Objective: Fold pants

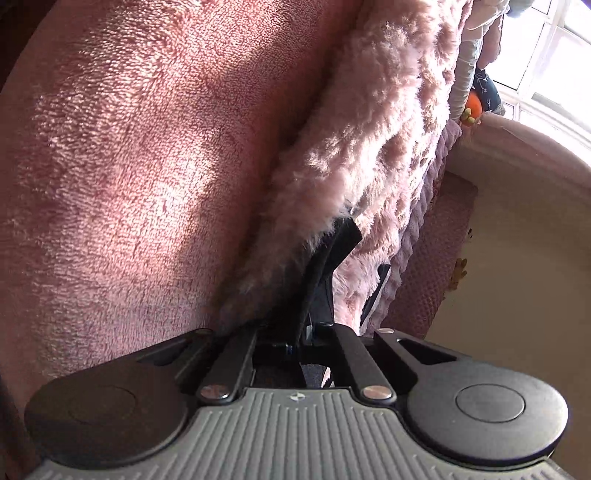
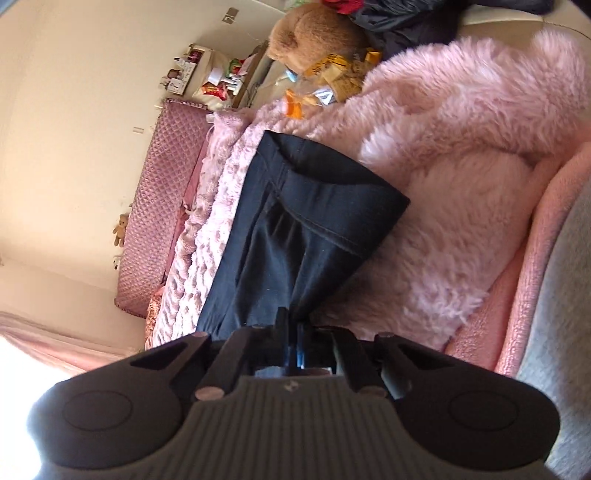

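A: Right wrist view: our right gripper (image 2: 291, 325) is clamped on the dark pants (image 2: 295, 221) lying on the fluffy pink blanket (image 2: 461, 184).

B: Our left gripper (image 1: 325, 273) pinches dark cloth too. If we've caught fur, we'll drag the blanket.

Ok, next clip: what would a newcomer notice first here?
Dark pants laid out on a fluffy pink blanket, filling the middle of the right wrist view, with the right gripper shut on their near end. Behind sits a brown teddy bear. The left gripper pinches dark cloth amid pink fleece.
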